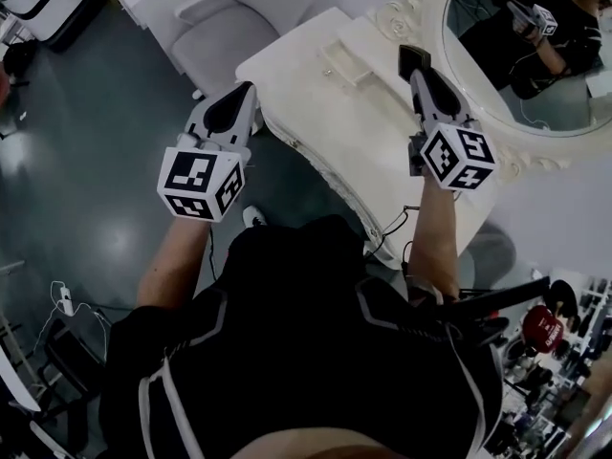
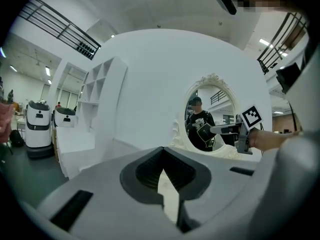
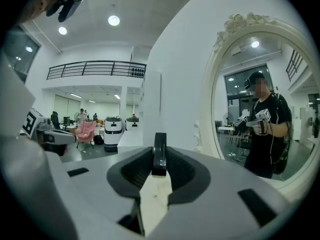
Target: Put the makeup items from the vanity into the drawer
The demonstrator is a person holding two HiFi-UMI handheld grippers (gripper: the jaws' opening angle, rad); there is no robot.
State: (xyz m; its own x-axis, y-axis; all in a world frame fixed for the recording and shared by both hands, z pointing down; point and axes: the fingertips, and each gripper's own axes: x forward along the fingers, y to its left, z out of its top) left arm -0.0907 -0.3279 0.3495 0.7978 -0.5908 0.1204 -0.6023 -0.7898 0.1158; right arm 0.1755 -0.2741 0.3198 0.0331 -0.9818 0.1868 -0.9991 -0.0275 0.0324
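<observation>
My right gripper (image 1: 415, 69) hovers over the white vanity (image 1: 306, 103), close to the oval mirror (image 1: 535, 65). It is shut on a flat black makeup item (image 1: 413, 59), which shows edge-on between the pads (image 3: 159, 154) in the right gripper view. A small white drawer (image 1: 346, 62) stands open on the vanity top, just left of that gripper. My left gripper (image 1: 247, 90) hangs over the vanity's left front corner. Its pads meet at the tip (image 2: 162, 151) with nothing between them.
A white armchair (image 1: 239, 17) stands behind the vanity's left end, on the dark floor (image 1: 96, 142). The mirror's carved frame (image 1: 406, 8) rises at the back of the vanity. White robots (image 2: 39, 129) stand far off to the left. Clutter lies at the lower right (image 1: 555, 352).
</observation>
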